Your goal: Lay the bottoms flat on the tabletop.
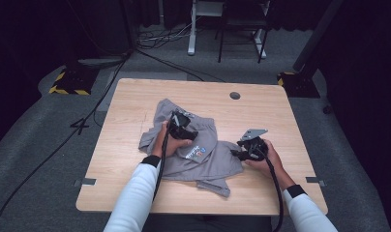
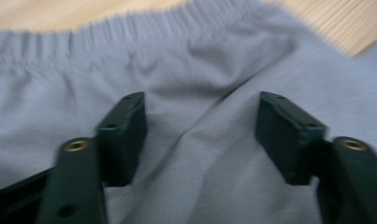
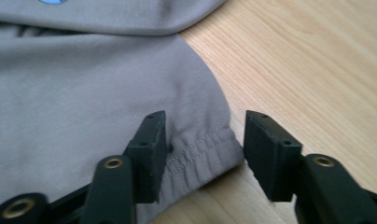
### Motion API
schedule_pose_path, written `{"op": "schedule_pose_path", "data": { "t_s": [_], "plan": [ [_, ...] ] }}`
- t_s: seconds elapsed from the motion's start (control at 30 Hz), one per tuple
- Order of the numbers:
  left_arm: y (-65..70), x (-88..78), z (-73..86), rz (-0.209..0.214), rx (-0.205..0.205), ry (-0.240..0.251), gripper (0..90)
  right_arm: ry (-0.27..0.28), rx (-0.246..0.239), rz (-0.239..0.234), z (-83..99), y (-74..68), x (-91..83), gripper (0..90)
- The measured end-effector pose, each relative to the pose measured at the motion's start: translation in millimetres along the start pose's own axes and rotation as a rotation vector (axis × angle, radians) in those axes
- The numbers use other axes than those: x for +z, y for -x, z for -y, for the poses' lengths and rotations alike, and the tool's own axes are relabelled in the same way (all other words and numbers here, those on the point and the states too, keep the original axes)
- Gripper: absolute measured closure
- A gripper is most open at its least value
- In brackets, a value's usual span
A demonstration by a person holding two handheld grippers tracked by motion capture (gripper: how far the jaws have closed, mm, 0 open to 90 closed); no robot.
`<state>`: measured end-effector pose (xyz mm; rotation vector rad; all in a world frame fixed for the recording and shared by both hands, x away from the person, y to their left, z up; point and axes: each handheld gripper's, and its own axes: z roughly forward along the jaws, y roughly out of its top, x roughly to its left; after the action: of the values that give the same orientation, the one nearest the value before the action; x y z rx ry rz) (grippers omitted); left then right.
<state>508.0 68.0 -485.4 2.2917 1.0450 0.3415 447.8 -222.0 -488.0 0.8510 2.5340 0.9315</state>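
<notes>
A crumpled grey garment with a small colourful logo lies on the wooden table. My left gripper hovers over its upper middle. In the left gripper view this gripper stands open, a soft ridge of grey cloth between the jaws and the gathered elastic waistband just beyond. My right gripper sits at the garment's right edge. In the right gripper view it is open, with the stitched hem corner lying between the jaws and a gap at the right jaw.
A round cable hole sits near the table's far right. Bare wood lies to the right of the garment. Cables trail over the grey floor, and yellow-black stand bases flank the table's far corners.
</notes>
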Motion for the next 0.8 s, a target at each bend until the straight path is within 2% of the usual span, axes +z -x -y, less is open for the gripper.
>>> {"op": "schedule_pose_path", "data": {
  "t_s": [0.03, 0.07, 0.13, 0.2, 0.23, 0.3, 0.4, 0.5, 0.63, 0.7, 0.77, 0.8],
  "plan": [
    [0.7, 1.4, 0.3, 0.015, 0.002, 0.002, 43.8, -0.004, 0.006, -0.009, 0.5, 0.3, -0.7, 52.8],
    [0.8, 1.3, 0.0, 0.012, -0.005, 0.007, 49.8, -0.009, 0.014, -0.028, 1.2, 1.0, -1.6, 56.1],
    [0.7, 0.8, -0.7, 0.016, 0.008, 0.008, 65.5, -0.015, 0.014, -0.061, 2.8, 1.2, -4.0, 67.4],
    [-0.2, 0.0, -0.7, -0.011, 0.017, 0.000, 81.9, -0.031, -0.002, -0.082, 3.5, -1.6, -7.2, 76.2],
    [-2.4, -0.5, -0.9, -0.018, 0.011, -0.005, 84.8, -0.043, -0.019, -0.086, 3.8, -3.2, -9.2, 78.2],
    [-7.8, -2.4, -1.5, -0.067, 0.000, -0.027, 85.9, -0.063, -0.031, -0.090, 5.9, -6.1, -13.6, 79.6],
    [-24.3, -7.8, 1.9, -0.096, -0.058, -0.028, 86.1, -0.091, -0.037, -0.100, 11.3, -6.9, -21.5, 80.0],
    [-48.4, -16.9, 11.1, -0.103, -0.151, -0.009, 86.0, -0.126, -0.055, -0.115, 20.4, -7.6, -33.4, 80.0],
    [-78.7, -34.9, 25.1, -0.155, -0.254, 0.015, 85.9, -0.193, -0.088, -0.128, 34.3, -7.7, -52.2, 79.9],
    [-91.8, -43.2, 34.1, -0.180, -0.294, 0.025, 85.8, -0.213, -0.082, -0.130, 42.3, -4.4, -60.6, 79.8],
    [-102.8, -50.8, 43.0, -0.221, -0.306, 0.024, 85.6, -0.251, -0.062, -0.137, 50.0, 0.9, -69.7, 79.5],
    [-108.5, -54.8, 49.2, -0.226, -0.330, 0.042, 85.6, -0.264, -0.062, -0.127, 51.9, 2.5, -72.3, 79.5]
  ]
}}
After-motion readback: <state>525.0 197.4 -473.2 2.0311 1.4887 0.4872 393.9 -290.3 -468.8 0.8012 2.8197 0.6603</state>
